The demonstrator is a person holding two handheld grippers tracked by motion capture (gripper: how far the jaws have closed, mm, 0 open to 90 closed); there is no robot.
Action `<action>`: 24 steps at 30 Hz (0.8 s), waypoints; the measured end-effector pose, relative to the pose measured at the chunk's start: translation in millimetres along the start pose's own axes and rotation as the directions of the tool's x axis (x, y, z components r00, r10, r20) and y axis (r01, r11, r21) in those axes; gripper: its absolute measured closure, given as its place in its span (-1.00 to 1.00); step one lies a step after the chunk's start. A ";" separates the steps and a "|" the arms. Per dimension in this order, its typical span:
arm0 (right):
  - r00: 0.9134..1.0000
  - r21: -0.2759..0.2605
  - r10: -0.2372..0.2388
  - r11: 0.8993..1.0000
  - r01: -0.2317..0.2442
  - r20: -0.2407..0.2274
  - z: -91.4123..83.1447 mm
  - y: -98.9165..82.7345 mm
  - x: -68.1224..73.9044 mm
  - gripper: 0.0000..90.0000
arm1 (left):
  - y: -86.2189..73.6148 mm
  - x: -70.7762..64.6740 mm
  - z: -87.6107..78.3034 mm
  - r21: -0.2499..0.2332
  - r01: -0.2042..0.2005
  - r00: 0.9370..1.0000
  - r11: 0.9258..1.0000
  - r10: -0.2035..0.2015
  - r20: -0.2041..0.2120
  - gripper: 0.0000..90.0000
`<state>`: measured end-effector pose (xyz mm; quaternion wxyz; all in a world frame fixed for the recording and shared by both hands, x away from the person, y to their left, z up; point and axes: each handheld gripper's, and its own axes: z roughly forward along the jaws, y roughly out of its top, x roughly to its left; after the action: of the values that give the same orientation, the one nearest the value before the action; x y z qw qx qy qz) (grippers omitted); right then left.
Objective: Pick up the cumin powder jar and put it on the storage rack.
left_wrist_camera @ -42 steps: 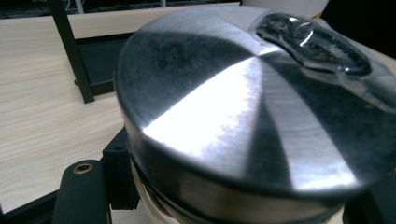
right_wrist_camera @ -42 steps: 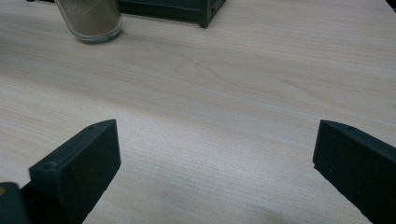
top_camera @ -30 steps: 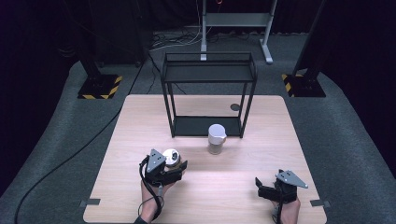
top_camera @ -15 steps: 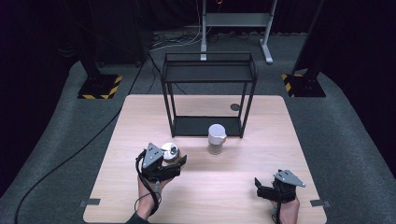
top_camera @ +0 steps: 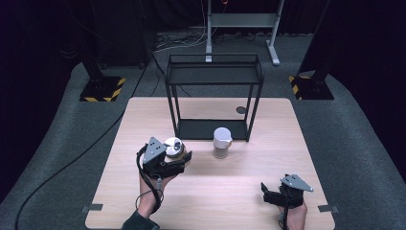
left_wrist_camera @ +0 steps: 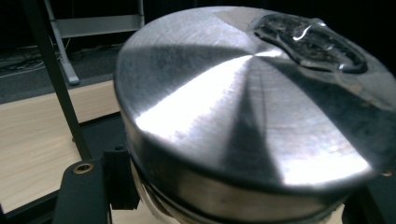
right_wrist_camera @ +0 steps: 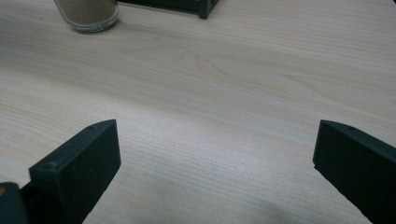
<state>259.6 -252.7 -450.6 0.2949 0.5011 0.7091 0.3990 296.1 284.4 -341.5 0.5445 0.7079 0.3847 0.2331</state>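
Overhead light is brightening the pale wooden table (top_camera: 239,191) while darkness is swallowing the surroundings from nine through three o'clock. Glare is fanning across the round brushed-steel lid (left_wrist_camera: 247,107), whose near rim is blurring softly toward six o'clock.

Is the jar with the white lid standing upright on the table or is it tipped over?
Upright: the white-lidded jar stands on the table with its lid on top.

jar body (left_wrist_camera: 187,196) — hidden under its steel lid (left_wrist_camera: 243,107) | second jar (right_wrist_camera: 88,14) — top cropped
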 end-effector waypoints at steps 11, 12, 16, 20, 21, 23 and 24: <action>1.000 0.005 -0.011 1.000 0.011 0.005 0.5 1.0 1.8 -1.00 | 25.2 13.5 2.1 -0.009 -0.022 0.999 1.000 0.023 0.030 -0.34; 1.000 0.004 -0.010 1.000 0.010 0.006 0.4 0.7 1.9 -1.00 | 25.2 13.5 2.1 -0.009 -0.022 0.999 1.000 0.023 0.030 -0.34; 1.000 0.003 -0.013 1.000 0.013 0.009 0.2 0.5 2.6 -1.00 | 30.8 15.5 5.3 -0.007 -0.031 0.999 0.999 0.031 0.032 -0.34; 1.000 0.007 -0.018 1.000 0.017 0.009 0.6 1.2 2.9 -1.00 | 35.5 18.4 5.6 -0.009 -0.027 0.999 1.000 0.027 0.037 -0.34; 1.000 0.005 -0.016 1.000 0.016 0.010 0.5 1.0 3.0 -1.00 | 37.1 19.0 5.5 -0.010 -0.028 0.999 1.000 0.028 0.038 -0.34; 1.000 0.003 -0.014 1.000 0.014 0.013 0.3 0.6 3.5 -1.00 | 40.8 20.1 5.6 -0.011 -0.034 0.999 0.999 0.034 0.038 -0.34; 1.000 0.003 -0.014 1.000 0.014 0.015 0.3 0.5 3.8 -1.00 | 42.9 20.7 5.6 -0.012 -0.038 0.999 0.999 0.038 0.038 -0.34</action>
<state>258.9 -248.9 -450.3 0.3024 0.4995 0.7108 0.3921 325.1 292.9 -304.3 0.5511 0.7165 0.3593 0.2319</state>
